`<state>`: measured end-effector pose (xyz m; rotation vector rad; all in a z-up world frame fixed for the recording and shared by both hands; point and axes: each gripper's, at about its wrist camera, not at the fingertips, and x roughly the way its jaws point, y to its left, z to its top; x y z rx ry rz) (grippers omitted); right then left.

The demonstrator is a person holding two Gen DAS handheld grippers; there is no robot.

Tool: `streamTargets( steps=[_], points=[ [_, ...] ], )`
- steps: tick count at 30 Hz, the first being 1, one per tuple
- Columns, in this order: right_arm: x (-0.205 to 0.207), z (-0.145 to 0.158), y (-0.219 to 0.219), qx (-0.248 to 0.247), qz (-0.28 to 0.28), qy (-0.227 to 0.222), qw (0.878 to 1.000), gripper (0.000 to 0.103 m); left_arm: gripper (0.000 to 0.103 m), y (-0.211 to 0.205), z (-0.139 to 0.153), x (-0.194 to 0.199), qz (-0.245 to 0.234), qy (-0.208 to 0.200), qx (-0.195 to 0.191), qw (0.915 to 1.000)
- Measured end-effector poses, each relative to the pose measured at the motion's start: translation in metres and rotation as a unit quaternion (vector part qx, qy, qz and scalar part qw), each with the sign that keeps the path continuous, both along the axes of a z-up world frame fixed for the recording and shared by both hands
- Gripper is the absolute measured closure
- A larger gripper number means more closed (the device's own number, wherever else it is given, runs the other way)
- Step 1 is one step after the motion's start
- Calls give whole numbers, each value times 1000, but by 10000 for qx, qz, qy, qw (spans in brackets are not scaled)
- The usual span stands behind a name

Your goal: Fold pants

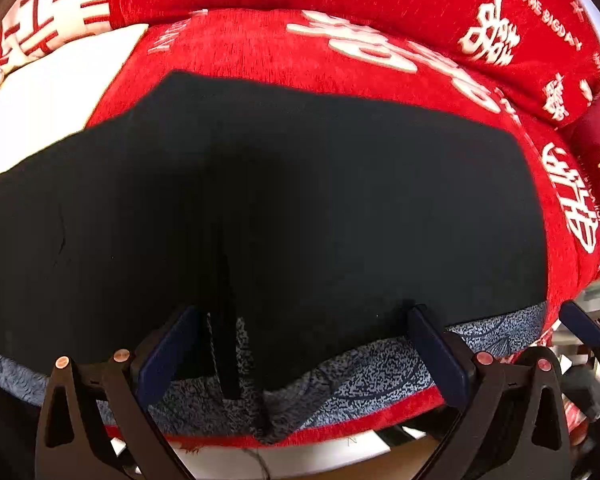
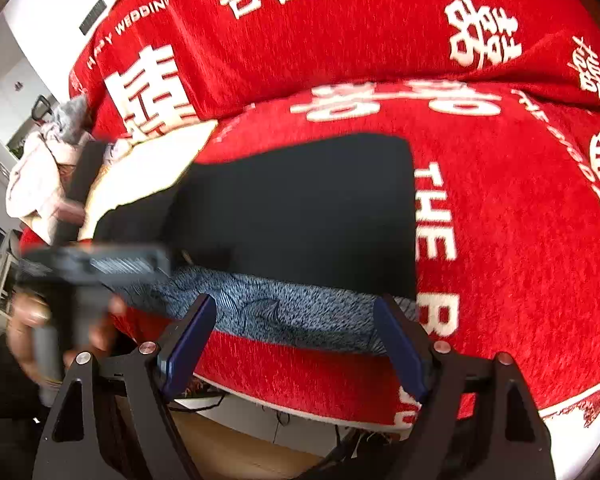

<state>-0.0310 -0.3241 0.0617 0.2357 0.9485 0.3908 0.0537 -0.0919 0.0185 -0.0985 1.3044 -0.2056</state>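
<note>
1. Two blue-padded fingers of the left gripper [image 1: 302, 354] stand wide apart in the left wrist view, nothing pinched between them. They hang over the near edge of the black pants [image 1: 284, 200], which lie flat on a red cover [image 1: 240, 46] with white lettering. A speckled grey-blue lining [image 1: 340, 384] shows along the pants' near edge. The right gripper's tip [image 1: 580, 322] shows at the right.
2. In the right wrist view, the right gripper [image 2: 296, 344] also gapes wide and empty, just short of the lining [image 2: 284, 312]. The pants [image 2: 300, 208] lie beyond it. At the left, a blurred hand [image 2: 28, 320] carries the left gripper's body.
</note>
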Motion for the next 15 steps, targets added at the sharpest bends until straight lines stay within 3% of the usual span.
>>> streamTargets(
  steps=[2, 3, 5, 8, 11, 15],
  points=[
    [9, -12, 0, 230, -2, 205, 9995, 19, 0, -4, 1, -2, -56, -5, 139, 9999],
    [17, -29, 2, 311, 71, 521, 9981, 19, 0, -4, 1, -2, -54, 0, 152, 9999],
    [27, -45, 6, 201, 127, 934, 9953, 19, 0, -4, 0, -2, -83, -12, 142, 9999],
    [27, -18, 2, 333, 109, 593, 9976, 19, 0, -3, -1, -4, -47, -67, 158, 9998],
    [43, 21, -7, 10, -146, -100, 9998, 19, 0, -6, 0, -8, 0, -142, 304, 9994],
    [96, 29, 0, -254, -88, -135, 9995, 19, 0, -4, 0, -10, 39, -124, 284, 9995]
  ],
)
